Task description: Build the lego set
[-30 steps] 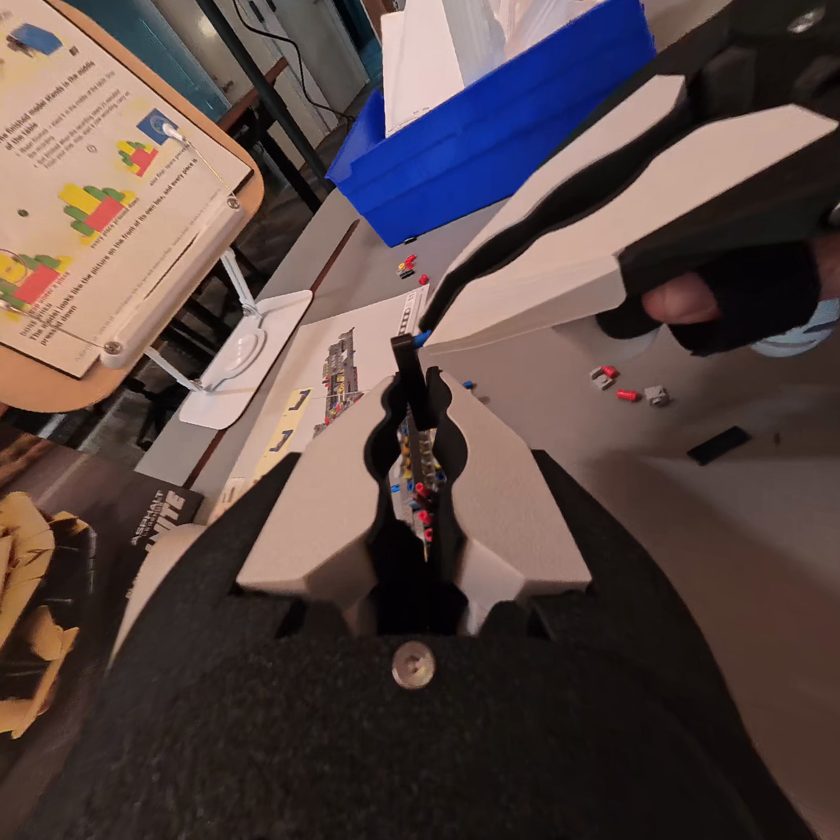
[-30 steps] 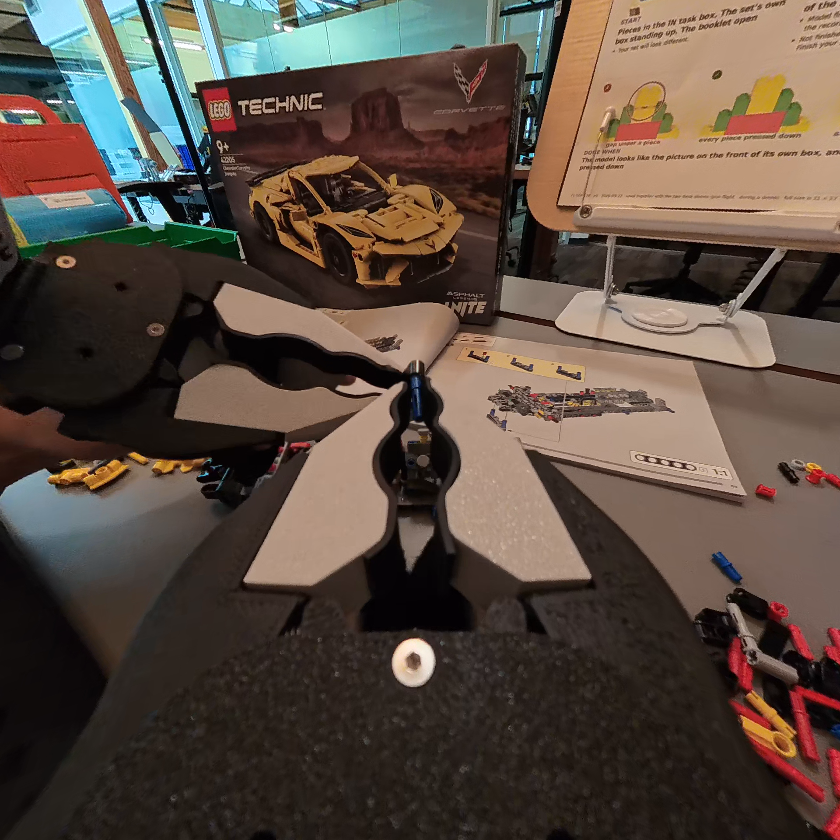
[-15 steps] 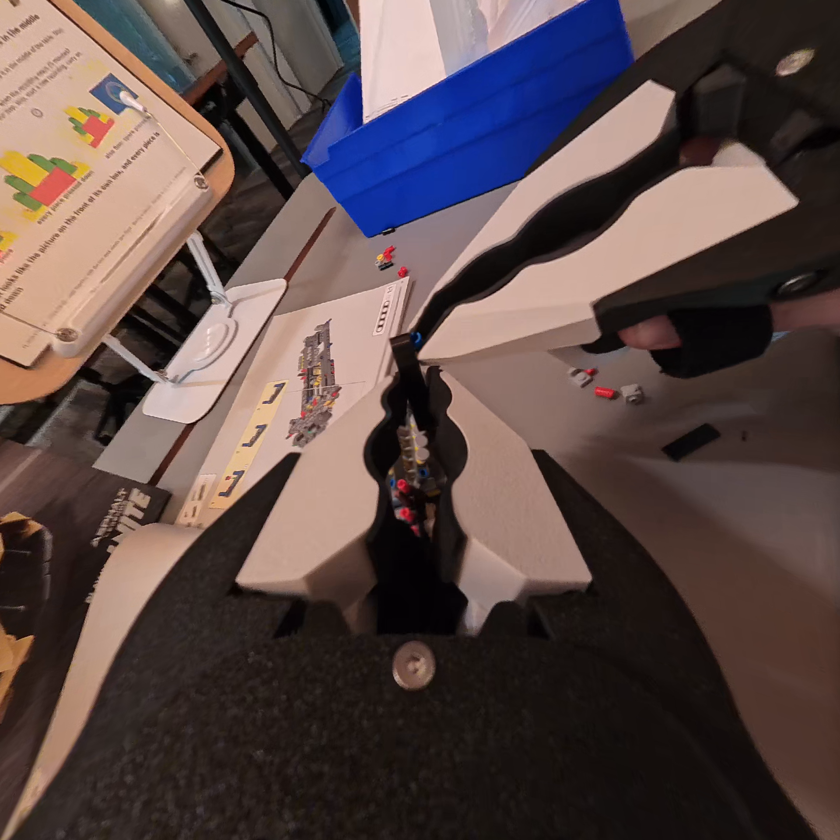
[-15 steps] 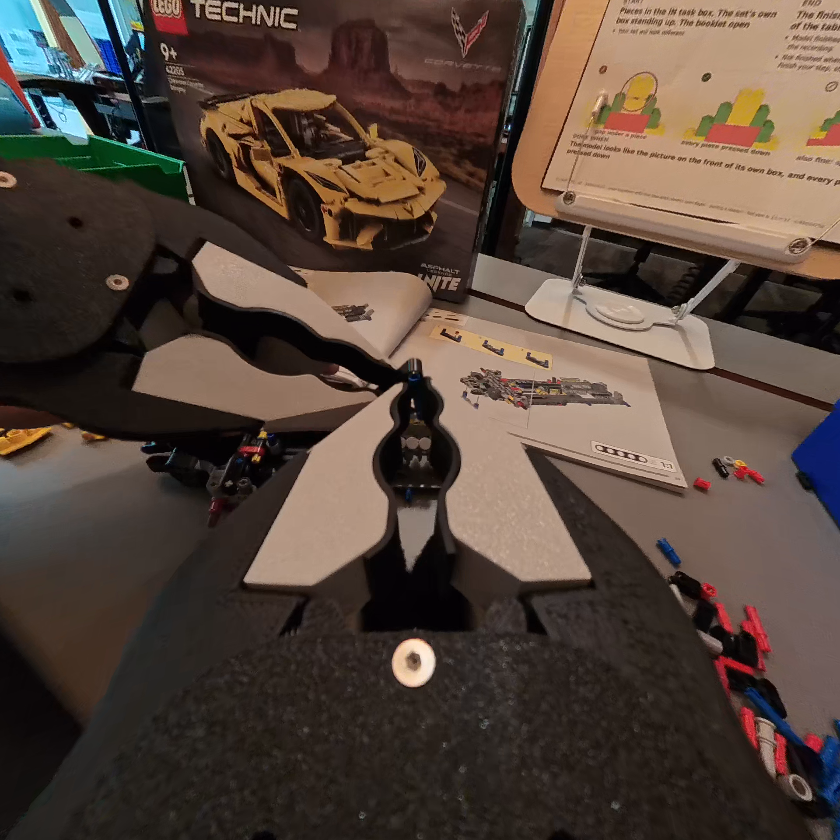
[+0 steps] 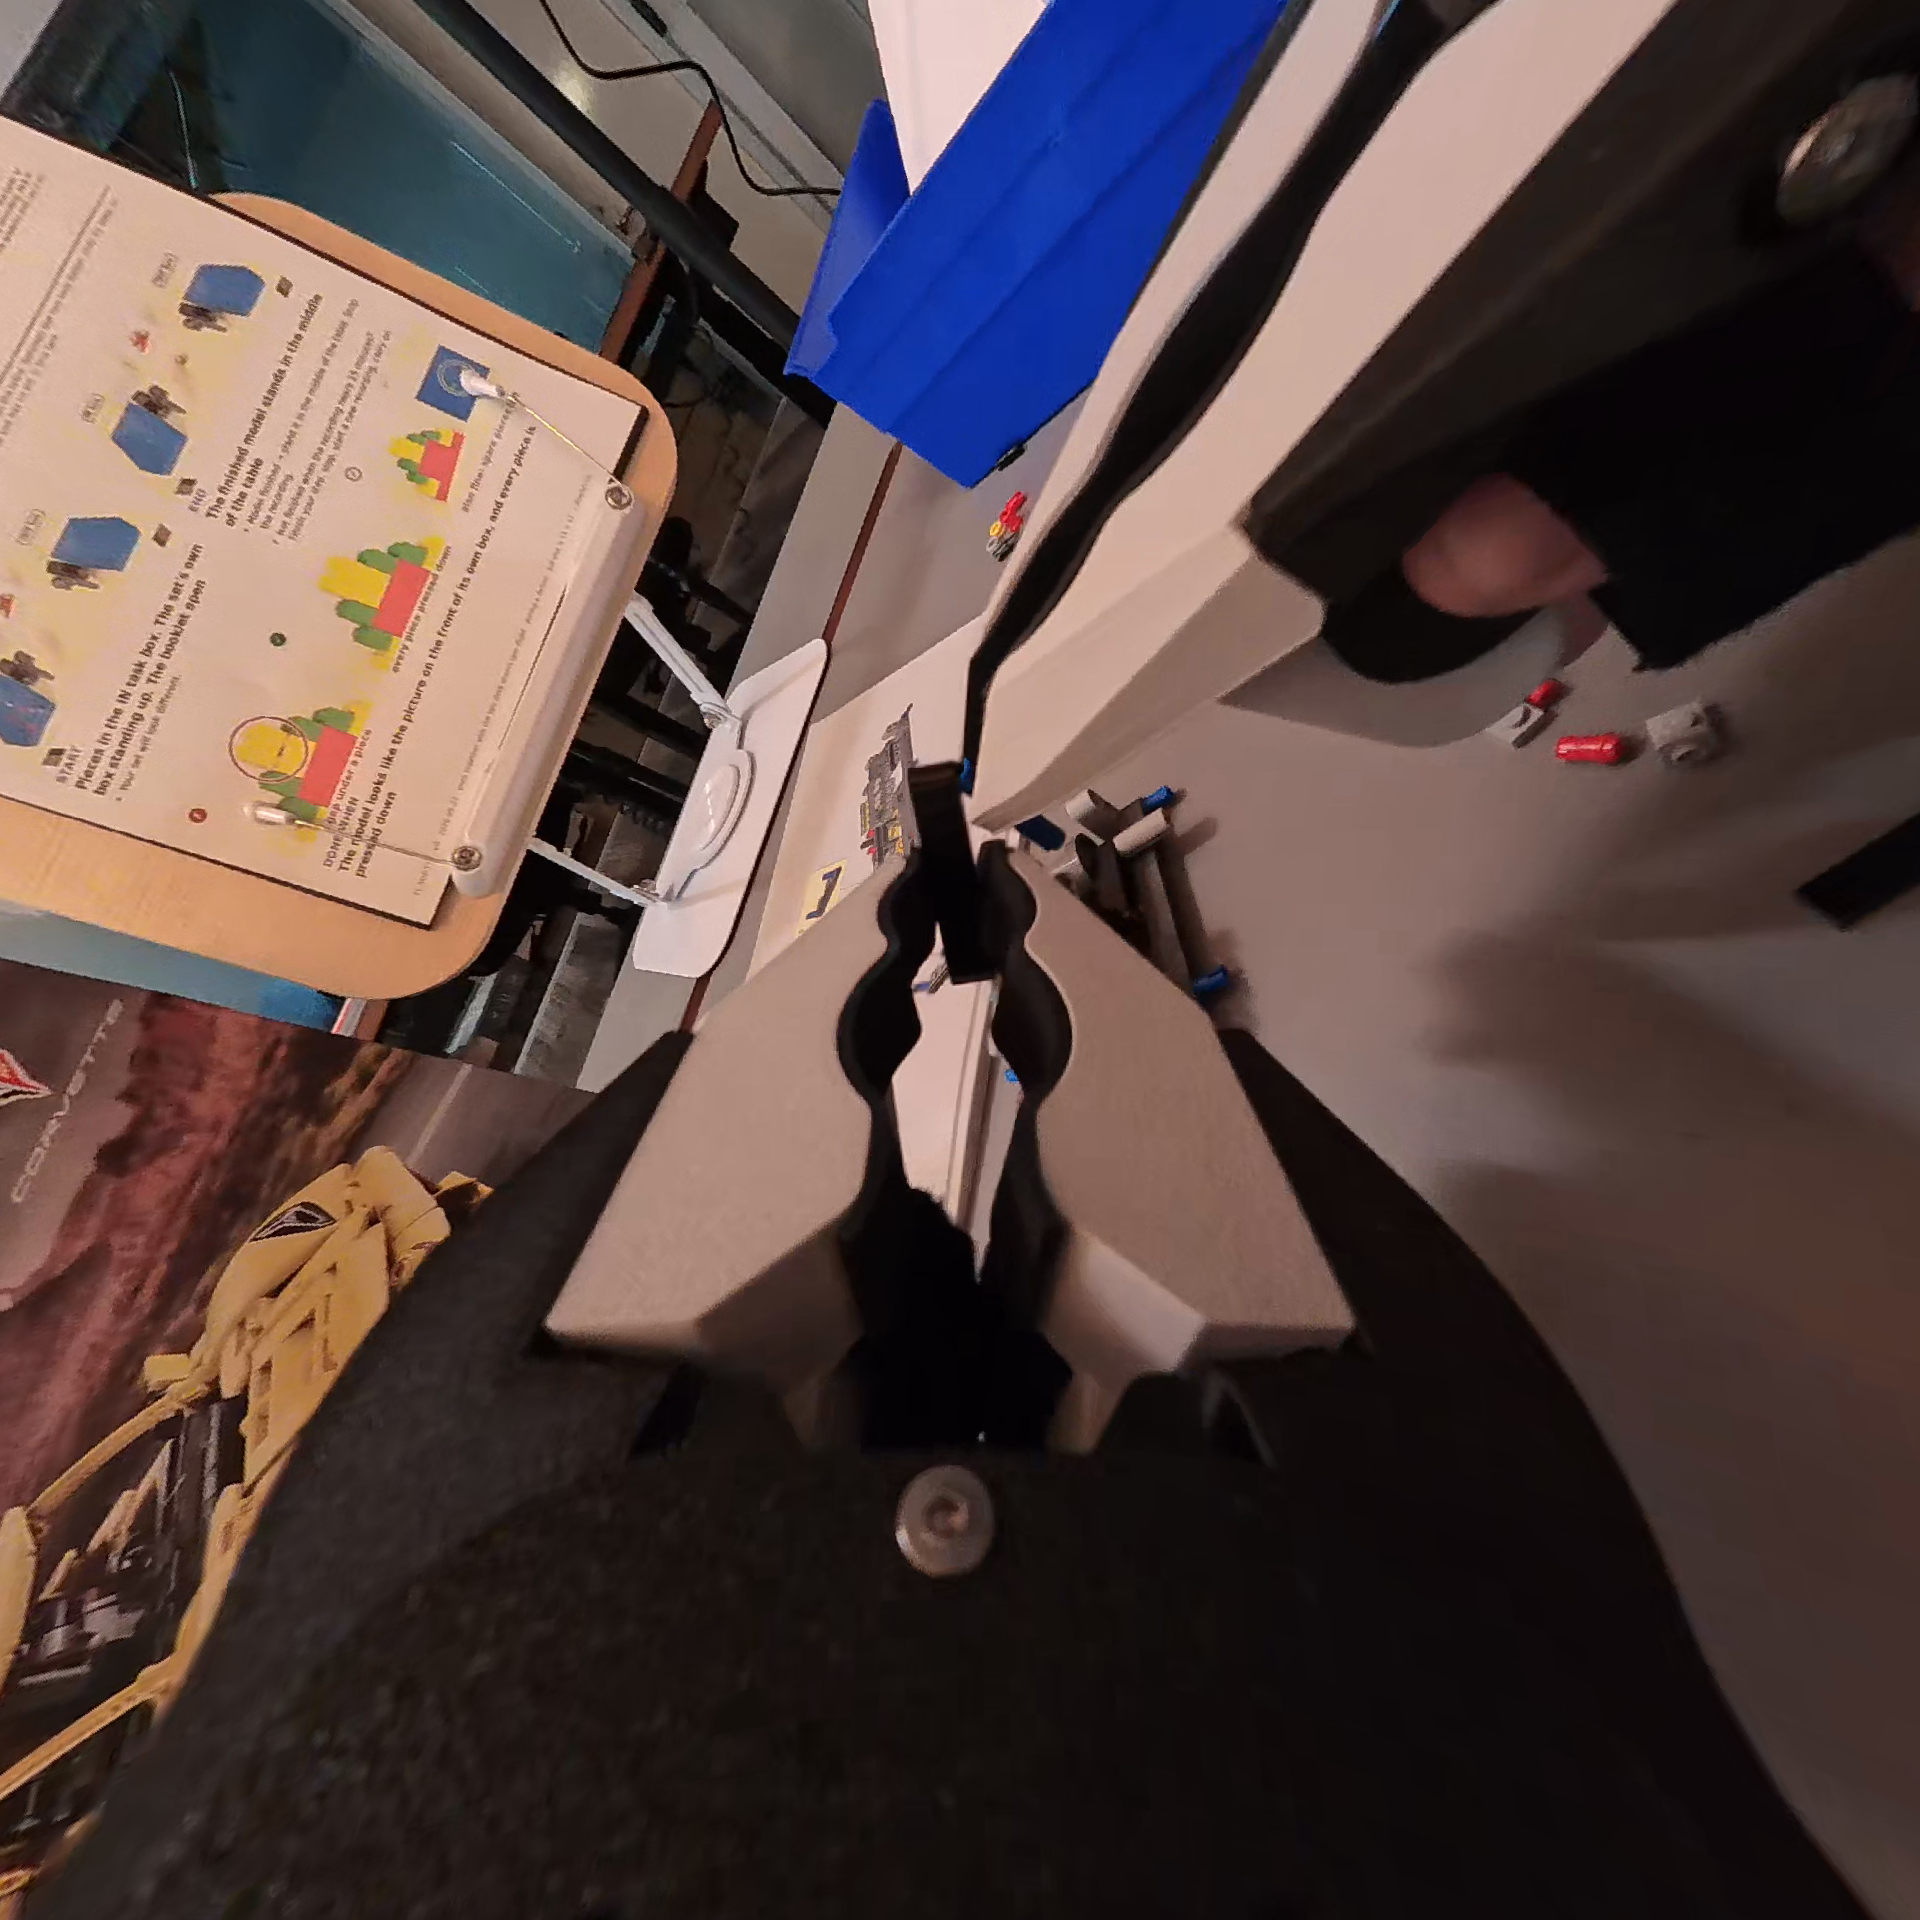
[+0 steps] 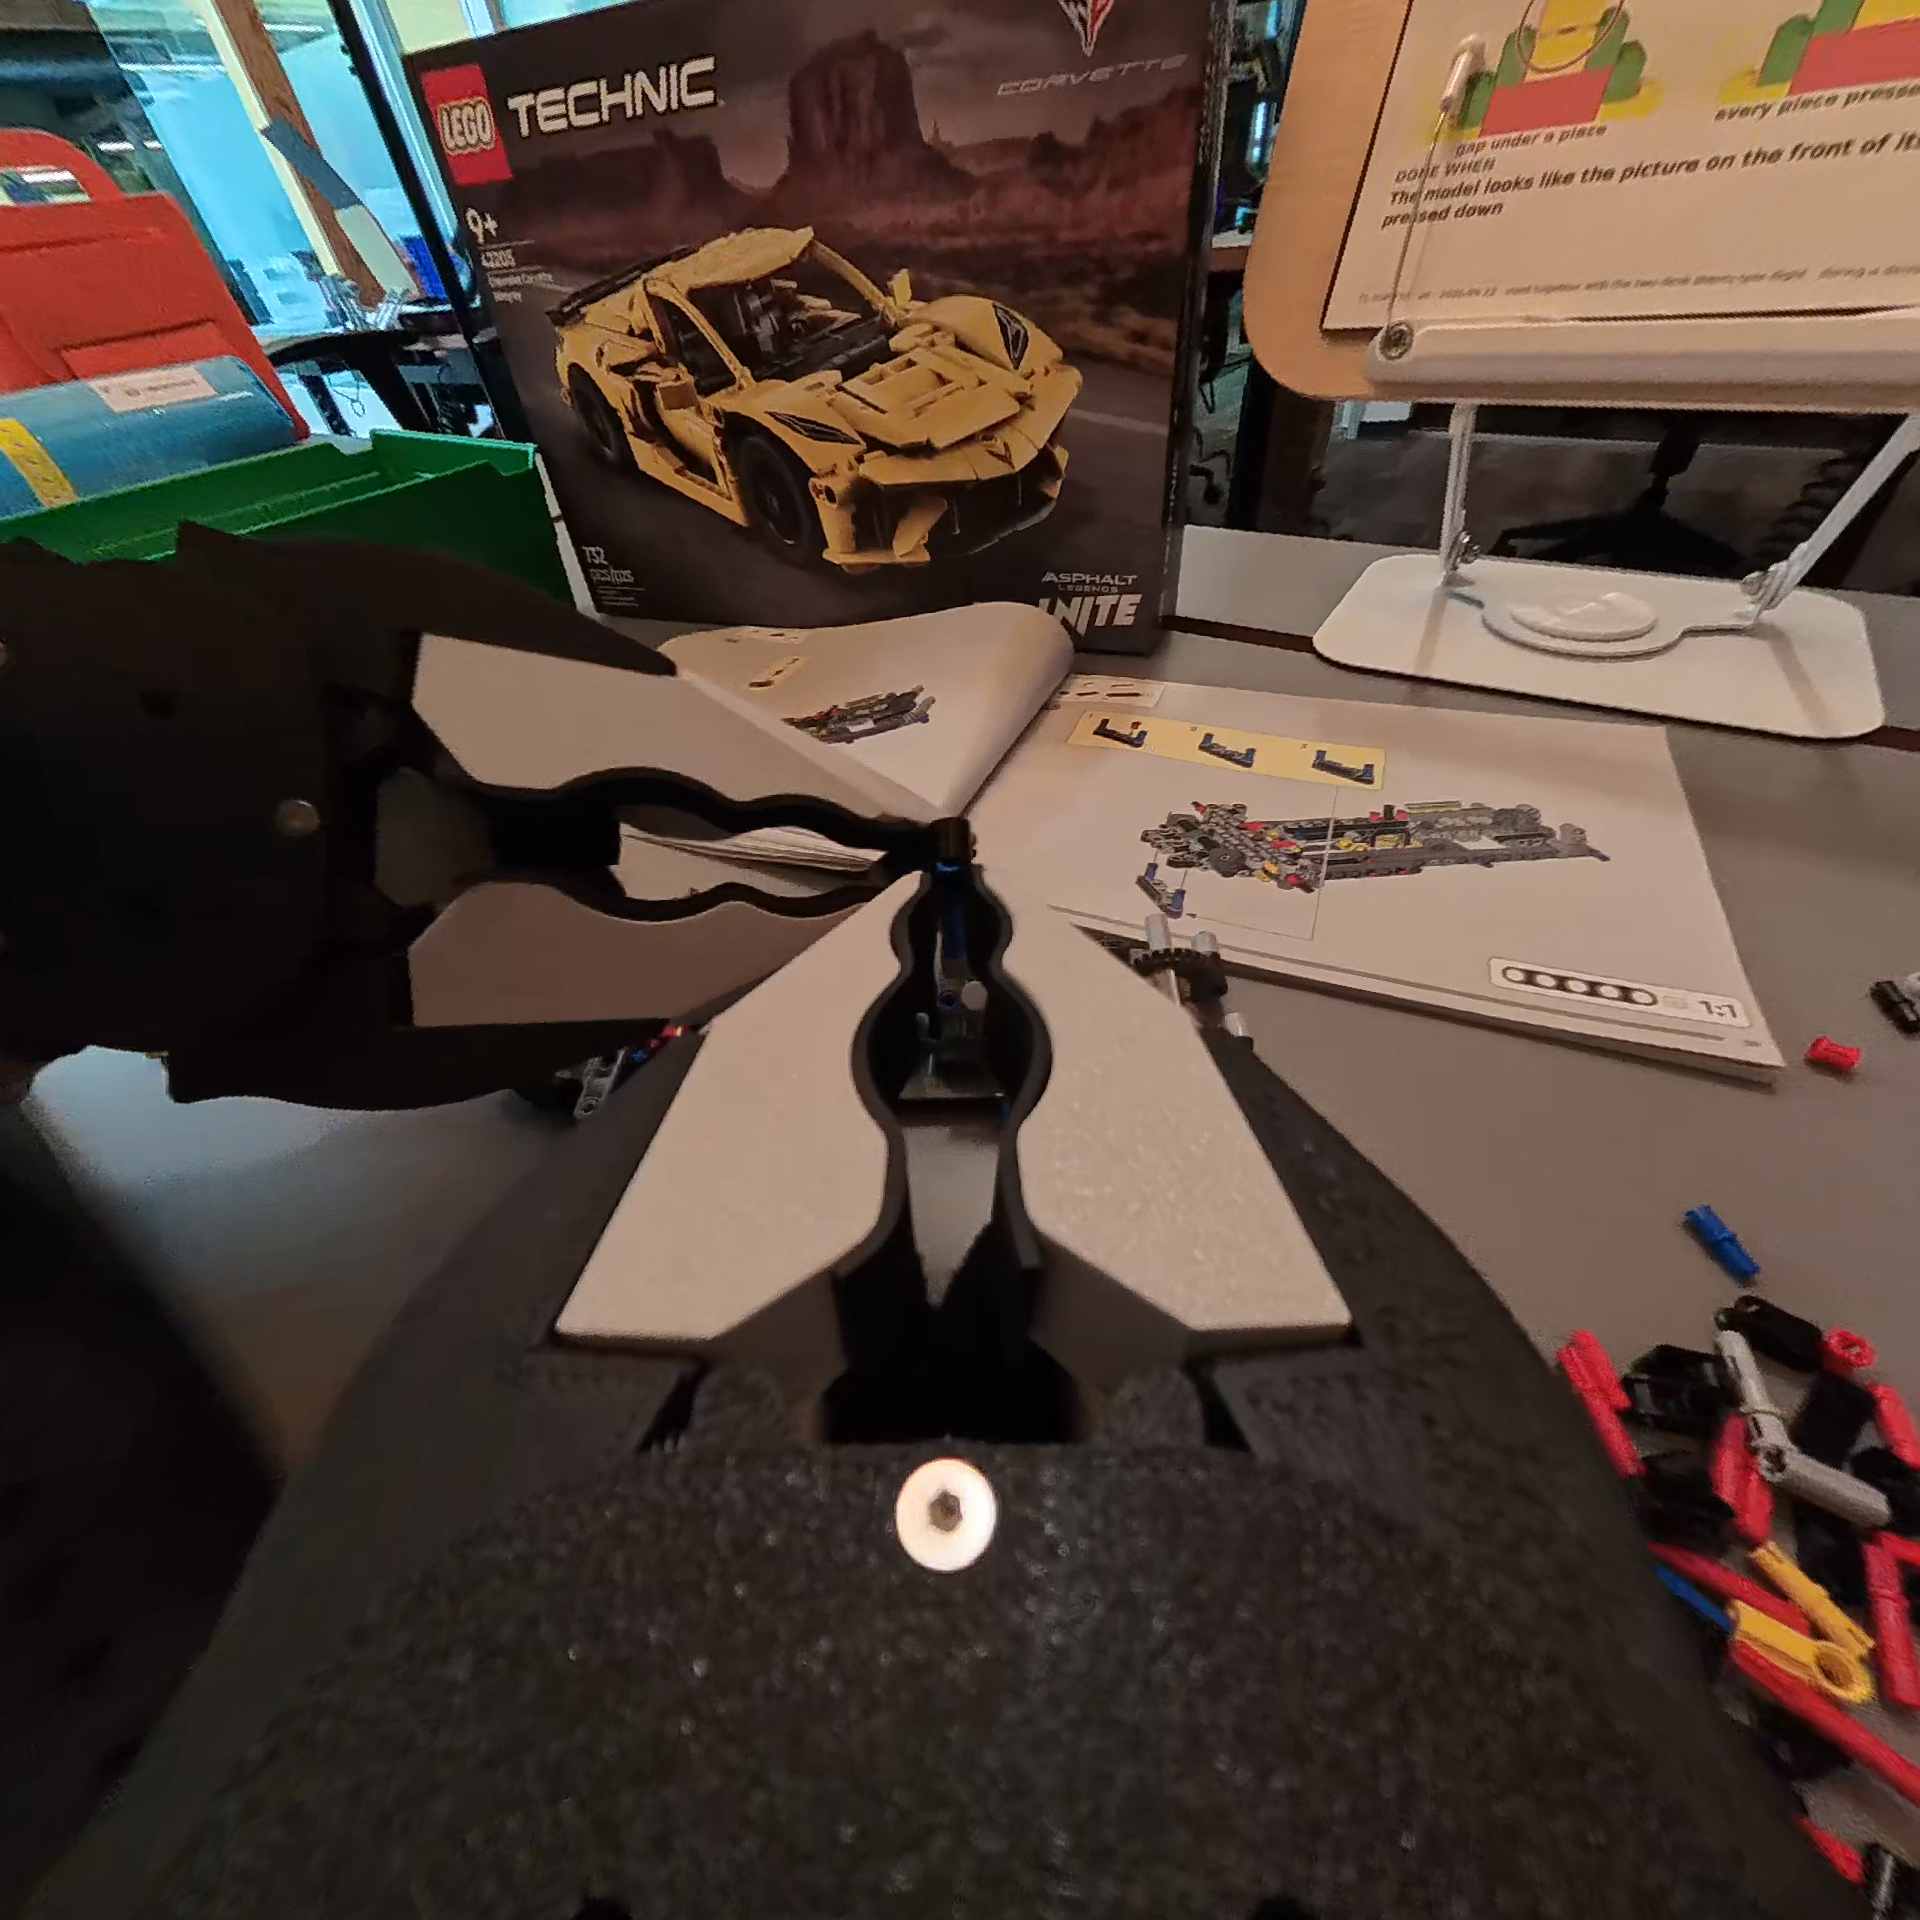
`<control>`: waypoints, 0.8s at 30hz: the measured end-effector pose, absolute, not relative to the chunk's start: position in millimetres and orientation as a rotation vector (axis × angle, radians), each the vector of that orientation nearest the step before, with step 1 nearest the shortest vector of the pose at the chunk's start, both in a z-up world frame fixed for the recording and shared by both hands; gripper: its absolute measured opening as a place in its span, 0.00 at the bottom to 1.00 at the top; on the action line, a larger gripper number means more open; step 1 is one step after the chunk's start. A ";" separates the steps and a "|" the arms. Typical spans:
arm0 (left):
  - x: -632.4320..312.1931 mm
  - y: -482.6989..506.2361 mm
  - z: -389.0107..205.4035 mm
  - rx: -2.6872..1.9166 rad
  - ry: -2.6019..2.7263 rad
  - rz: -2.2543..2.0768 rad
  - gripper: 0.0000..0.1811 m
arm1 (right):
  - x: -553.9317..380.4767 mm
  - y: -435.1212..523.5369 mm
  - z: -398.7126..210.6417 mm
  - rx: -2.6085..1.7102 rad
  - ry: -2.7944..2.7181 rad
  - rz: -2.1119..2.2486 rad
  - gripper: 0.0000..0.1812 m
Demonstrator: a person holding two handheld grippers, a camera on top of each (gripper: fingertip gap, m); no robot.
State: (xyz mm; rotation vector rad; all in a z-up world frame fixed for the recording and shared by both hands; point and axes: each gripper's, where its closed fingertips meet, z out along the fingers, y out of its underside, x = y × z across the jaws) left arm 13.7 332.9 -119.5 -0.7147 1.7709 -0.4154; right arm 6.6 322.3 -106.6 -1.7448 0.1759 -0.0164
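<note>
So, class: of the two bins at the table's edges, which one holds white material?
The blue bin, seen in the left wrist view; the green bin shows no white contents.

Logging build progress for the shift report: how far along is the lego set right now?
Early stage. Done: only a partial sub-assembly lies on the table beside the open instruction booklet. In hand: the left gripper pinches a black piece, the right gripper a blue pin, tips meeting. Left: a pile of loose pieces remains unused, far from the car on the box.
</note>
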 end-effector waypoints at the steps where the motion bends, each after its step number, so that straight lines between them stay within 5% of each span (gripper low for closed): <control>1: 13.8 334.5 -120.6 -0.712 1.774 -0.400 0.03 | 6.4 322.7 -108.2 -1.754 0.173 -0.020 0.02; 24: 12.8 316.9 -125.4 -0.721 1.823 -0.500 0.03 | 2.9 323.5 -96.4 -1.600 0.253 0.344 0.02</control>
